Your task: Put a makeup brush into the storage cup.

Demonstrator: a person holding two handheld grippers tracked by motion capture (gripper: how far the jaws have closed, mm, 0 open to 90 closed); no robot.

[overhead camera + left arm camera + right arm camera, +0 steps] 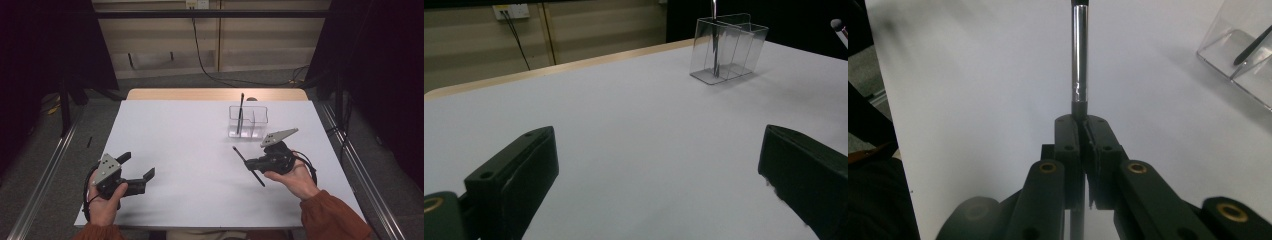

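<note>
The right claw (251,162) grips a slim black pen with a shiny silver barrel (1080,60), held over the white tabletop (190,160) near the clear plastic divided holder (248,121), where another dark pen (240,114) stands. The left claw (137,172) gapes empty. Gripped mid-barrel, the pen could pivot and miss the compartment. No legible writing.
</note>
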